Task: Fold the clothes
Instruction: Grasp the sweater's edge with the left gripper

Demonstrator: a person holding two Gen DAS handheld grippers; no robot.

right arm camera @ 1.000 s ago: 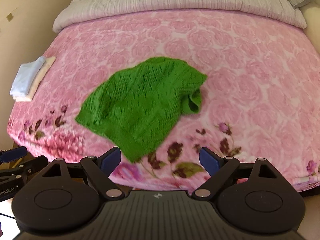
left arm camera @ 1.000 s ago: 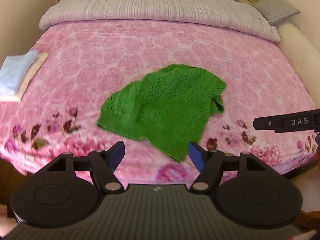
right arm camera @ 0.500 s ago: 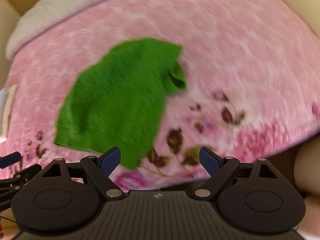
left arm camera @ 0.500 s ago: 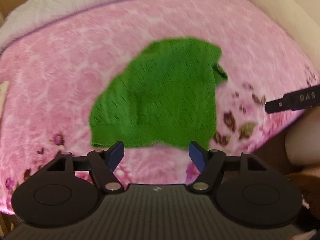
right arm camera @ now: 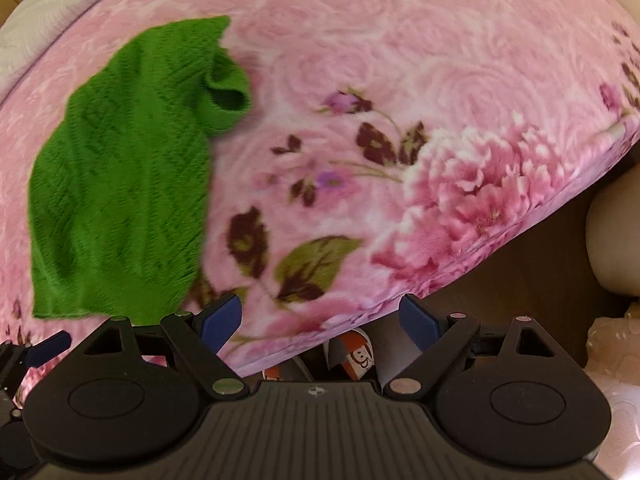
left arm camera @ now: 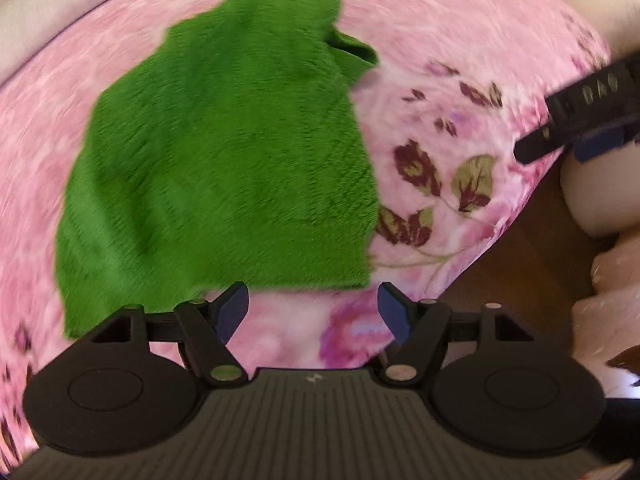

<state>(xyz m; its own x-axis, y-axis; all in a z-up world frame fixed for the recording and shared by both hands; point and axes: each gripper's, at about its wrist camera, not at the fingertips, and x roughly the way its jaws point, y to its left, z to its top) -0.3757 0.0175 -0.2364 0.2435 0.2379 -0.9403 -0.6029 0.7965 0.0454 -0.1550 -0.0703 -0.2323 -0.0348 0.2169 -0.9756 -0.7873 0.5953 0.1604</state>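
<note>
A green knitted sweater (left arm camera: 224,160) lies rumpled on the pink floral blanket (left arm camera: 440,92). It also shows at the left of the right wrist view (right arm camera: 124,184), with a sleeve cuff (right arm camera: 228,100) curled at its upper right. My left gripper (left arm camera: 313,309) is open and empty, just in front of the sweater's near hem. My right gripper (right arm camera: 320,318) is open and empty, over the blanket's front edge, to the right of the sweater. The right gripper also shows at the right edge of the left wrist view (left arm camera: 580,120).
The blanket (right arm camera: 440,120) covers a bed whose front edge drops to a dark wooden floor (right arm camera: 540,272). A grey-white duvet (left arm camera: 60,20) lies at the far side. A pale rounded object (right arm camera: 612,240) stands right of the bed. Patterned slippers (right arm camera: 352,356) show below the edge.
Both grippers have moved forward and down toward the bed's front edge, and the sweater now looms larger. Both stay open. The sweater has not moved.
</note>
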